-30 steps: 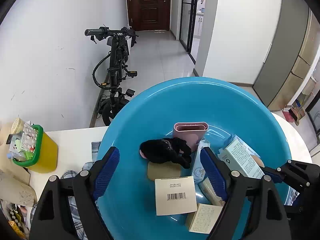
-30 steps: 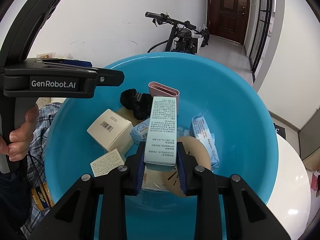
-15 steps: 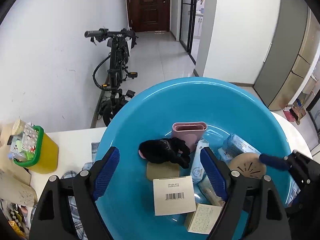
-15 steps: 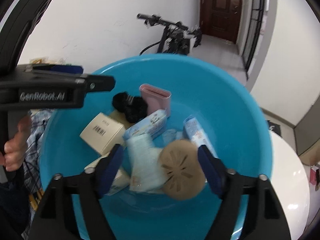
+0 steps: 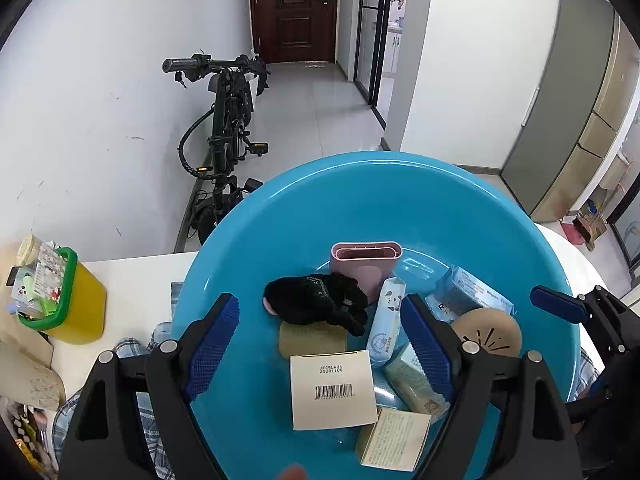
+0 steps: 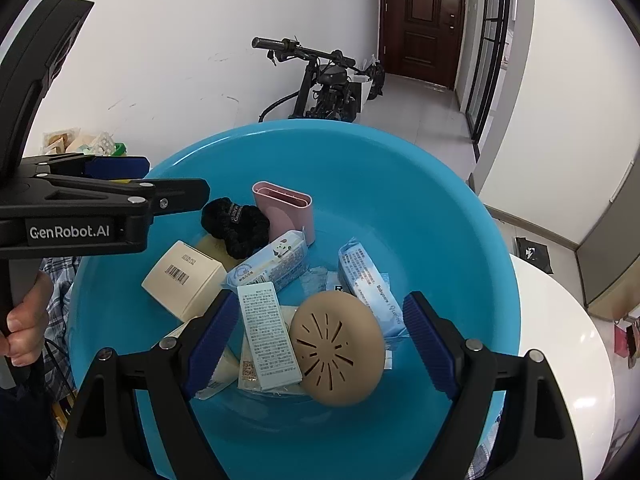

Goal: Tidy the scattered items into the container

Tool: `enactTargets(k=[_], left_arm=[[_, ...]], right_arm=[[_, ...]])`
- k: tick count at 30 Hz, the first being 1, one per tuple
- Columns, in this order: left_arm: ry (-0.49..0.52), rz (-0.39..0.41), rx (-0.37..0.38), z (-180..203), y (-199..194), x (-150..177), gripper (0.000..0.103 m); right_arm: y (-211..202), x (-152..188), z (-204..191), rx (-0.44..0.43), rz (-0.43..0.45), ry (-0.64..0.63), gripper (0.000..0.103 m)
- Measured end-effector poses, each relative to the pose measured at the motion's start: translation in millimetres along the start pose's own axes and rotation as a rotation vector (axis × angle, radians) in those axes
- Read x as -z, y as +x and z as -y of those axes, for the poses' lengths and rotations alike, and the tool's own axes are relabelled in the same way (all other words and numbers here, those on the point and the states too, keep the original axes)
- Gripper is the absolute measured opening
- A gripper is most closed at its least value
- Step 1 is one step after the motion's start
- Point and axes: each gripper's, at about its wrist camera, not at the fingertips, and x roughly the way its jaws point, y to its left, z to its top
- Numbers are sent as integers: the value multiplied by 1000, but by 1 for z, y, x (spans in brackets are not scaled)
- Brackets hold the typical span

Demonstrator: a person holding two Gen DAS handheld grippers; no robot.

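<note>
A big blue basin holds the items: a pink holder, a black scrunchie, a cream barcode box, tissue packs and a tan slotted disc. A pale blue printed box lies flat in the basin beside the disc. My right gripper hovers over them with its jaws opening, and the pads touch nothing. My left gripper hangs open over the basin's near side, with nothing gripped.
The basin stands on a white table. A yellow bin with a green rim sits at the left and a plaid cloth lies by the basin. A bicycle leans on the far wall. A hand holds the left gripper's handle.
The right gripper went from shut on the pale blue box to wide open. The box dropped and now lies in the basin beside the tan disc. The left gripper stayed put.
</note>
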Motion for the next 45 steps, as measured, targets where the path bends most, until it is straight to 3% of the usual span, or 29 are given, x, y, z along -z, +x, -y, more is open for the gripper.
enactTargets(k=[11,23,30,45], left_arm=[[-19,-15,15,0,7,8,85],[7,74,-15,4,-20,40,85],[3,81,28,12,-44,61,85],[11,199,65,20,-75,96,85]], right_arm=[[2,2,8,-8,32,47,83],[-32,29,15,14,238,97,84],[-62,42,0,39,309,86,97],[-106,79,-9,80,473,121,102]])
